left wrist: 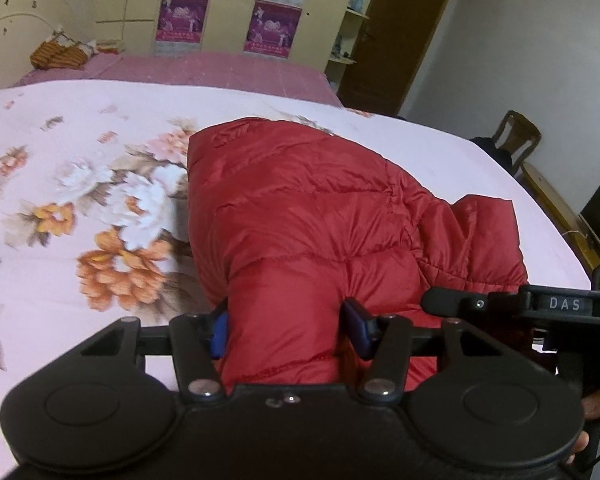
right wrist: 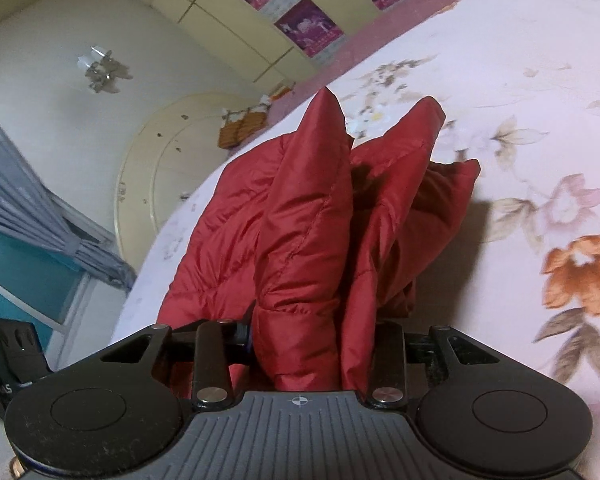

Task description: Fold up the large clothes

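**Puffy red jacket pinched at its near edge by both claws**

Nearest the left wrist camera, the left claw (left wrist: 288,330) is seen closed on a thick roll of the red quilted nylon puffer jacket (left wrist: 320,216), its blue pads (left wrist: 219,330) pressed into the fabric on either side. The right claw (right wrist: 314,338) is likewise clamped on the same jacket (right wrist: 300,216), with two bunched folds gathered between its jaws and standing up in peaks. The black body of the right claw (left wrist: 540,306) can be made out at the right edge of the left view, just beside the left one, so both grips are judged to sit close together on the near edge.

The jacket lies on the bed, spread over a pale pink sheet printed with orange and white flowers (left wrist: 80,184); its far part rests flat while the near part is lifted in the claws.

The garment is judged to be light, soft and springy: the padding is squeezed easily but is likely to puff back once released. The shiny shell looks slippery, so a thin pinch could be lost; a thick bunch, taken at a stitched seam or hem, is expected to hold better. Nothing fragile is apparent. A fold is likely to need pressing down to be kept flat, since trapped air will resist.
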`<control>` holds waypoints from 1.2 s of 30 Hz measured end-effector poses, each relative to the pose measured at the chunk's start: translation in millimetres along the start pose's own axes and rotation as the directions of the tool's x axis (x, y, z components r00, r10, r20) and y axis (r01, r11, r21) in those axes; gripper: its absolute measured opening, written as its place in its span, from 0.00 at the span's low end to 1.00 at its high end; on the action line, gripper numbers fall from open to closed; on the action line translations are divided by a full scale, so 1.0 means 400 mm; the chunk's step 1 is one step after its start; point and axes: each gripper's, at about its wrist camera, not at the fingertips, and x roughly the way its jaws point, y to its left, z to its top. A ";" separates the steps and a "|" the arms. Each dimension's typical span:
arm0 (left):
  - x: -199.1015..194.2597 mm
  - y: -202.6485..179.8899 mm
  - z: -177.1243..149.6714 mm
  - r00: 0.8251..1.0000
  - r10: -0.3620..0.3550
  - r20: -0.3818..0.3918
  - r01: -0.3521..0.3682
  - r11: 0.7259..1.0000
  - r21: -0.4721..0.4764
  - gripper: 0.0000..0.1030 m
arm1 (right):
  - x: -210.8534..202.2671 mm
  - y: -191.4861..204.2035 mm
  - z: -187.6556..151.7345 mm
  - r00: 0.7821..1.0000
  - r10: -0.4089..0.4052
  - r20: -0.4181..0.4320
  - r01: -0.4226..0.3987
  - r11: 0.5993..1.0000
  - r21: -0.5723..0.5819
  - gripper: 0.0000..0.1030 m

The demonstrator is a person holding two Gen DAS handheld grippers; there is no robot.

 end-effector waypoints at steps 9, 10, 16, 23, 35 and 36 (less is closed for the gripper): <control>-0.091 0.210 0.038 0.998 0.004 0.060 -0.002 1.000 -0.029 0.53 | 0.147 0.188 -0.019 0.999 0.031 0.020 -0.030 0.999 -0.025 0.37; -0.100 0.249 0.045 0.998 0.002 0.066 0.001 0.999 -0.034 0.53 | 0.174 0.216 -0.023 0.999 0.030 0.024 -0.029 0.999 -0.030 0.37; -0.145 0.535 0.103 0.997 -0.025 0.076 0.029 0.998 -0.049 0.53 | 0.380 0.403 -0.076 0.999 0.007 0.051 -0.006 1.000 -0.019 0.37; -0.173 0.804 0.179 0.997 0.022 0.071 -0.020 0.999 -0.032 0.53 | 0.656 0.594 -0.106 0.999 0.015 0.035 -0.015 1.000 -0.012 0.37; -0.137 1.067 0.265 0.991 0.093 0.093 -0.088 0.995 -0.051 0.53 | 0.979 0.707 -0.080 1.000 0.017 -0.016 -0.018 0.998 -0.061 0.37; -0.128 1.078 0.270 0.991 0.095 0.090 -0.091 0.995 -0.052 0.53 | 0.997 0.704 -0.079 1.000 0.013 -0.019 -0.014 0.998 -0.061 0.37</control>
